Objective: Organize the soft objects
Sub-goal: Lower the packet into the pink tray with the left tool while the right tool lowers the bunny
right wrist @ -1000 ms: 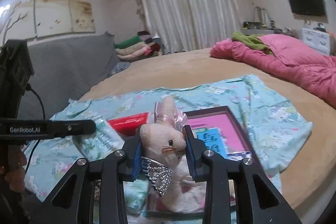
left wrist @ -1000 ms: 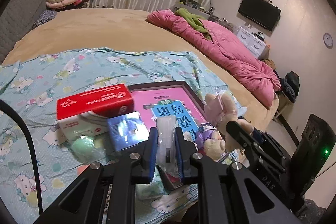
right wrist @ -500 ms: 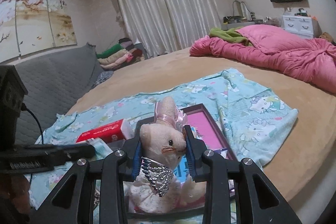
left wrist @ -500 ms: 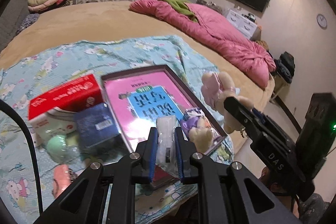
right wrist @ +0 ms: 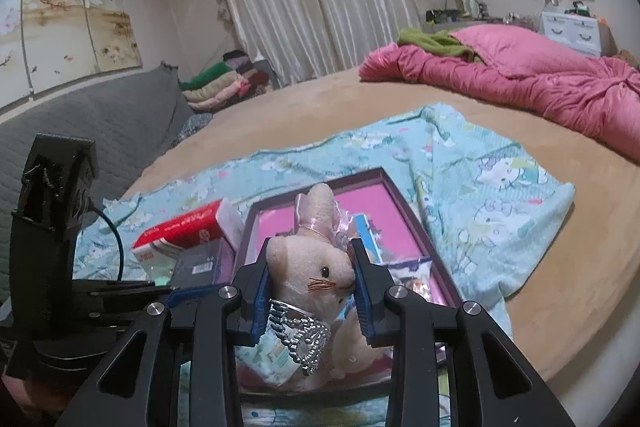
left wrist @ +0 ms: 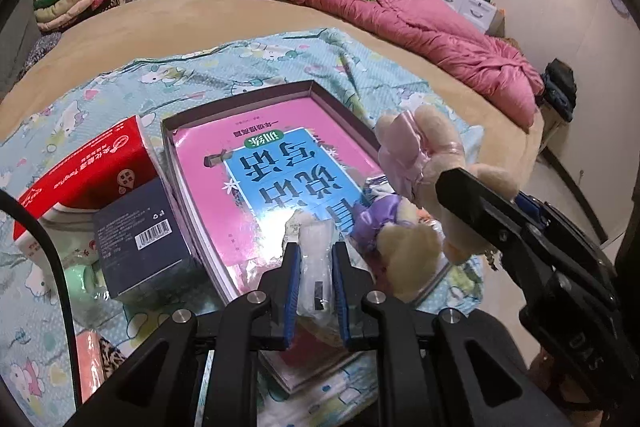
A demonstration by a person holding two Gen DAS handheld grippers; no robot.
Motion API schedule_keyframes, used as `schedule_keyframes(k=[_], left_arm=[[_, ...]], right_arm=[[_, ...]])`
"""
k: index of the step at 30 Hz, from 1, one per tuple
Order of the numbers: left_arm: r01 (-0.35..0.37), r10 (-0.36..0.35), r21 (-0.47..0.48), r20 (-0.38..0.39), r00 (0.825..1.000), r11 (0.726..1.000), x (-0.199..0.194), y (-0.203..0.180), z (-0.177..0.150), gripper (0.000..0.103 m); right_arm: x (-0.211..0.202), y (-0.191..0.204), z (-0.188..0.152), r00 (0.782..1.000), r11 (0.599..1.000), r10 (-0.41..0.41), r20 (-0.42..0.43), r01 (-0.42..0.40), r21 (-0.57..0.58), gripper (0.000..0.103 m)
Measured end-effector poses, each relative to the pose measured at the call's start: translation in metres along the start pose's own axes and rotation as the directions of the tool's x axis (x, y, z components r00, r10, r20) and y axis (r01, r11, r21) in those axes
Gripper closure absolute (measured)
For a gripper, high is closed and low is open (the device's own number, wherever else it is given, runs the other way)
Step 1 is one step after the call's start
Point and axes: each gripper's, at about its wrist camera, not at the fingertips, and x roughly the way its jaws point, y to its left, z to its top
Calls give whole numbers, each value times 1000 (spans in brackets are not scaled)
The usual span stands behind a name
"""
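- A clear wrapped packet (left wrist: 316, 267) is clamped between the nearly closed pads of the left tongs (left wrist: 315, 279), above the near edge of a shallow box (left wrist: 240, 103).
- A plush rabbit (right wrist: 316, 267) is pinched at the head by the right tongs (right wrist: 310, 291), held narrowly apart, over the same box.
- A pink book (left wrist: 256, 187) is laid inside the box, with a small purple-dressed doll (left wrist: 396, 235) on its near right corner.
- A red tissue pack (left wrist: 88, 171) and a dark carton (left wrist: 140, 235) are set left of the box, on a cartoon-print sheet (left wrist: 280, 59) spread over the bed (left wrist: 180, 15).
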Motion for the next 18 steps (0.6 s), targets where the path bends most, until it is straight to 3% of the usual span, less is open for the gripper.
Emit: schedule_keyframes(k=[18], left_arm=[[-3,2,-29,-23,1000,1000,22,17,5,87]], right_arm=[[38,-5,-15,995,1000,14,-97,-14,-7,67]])
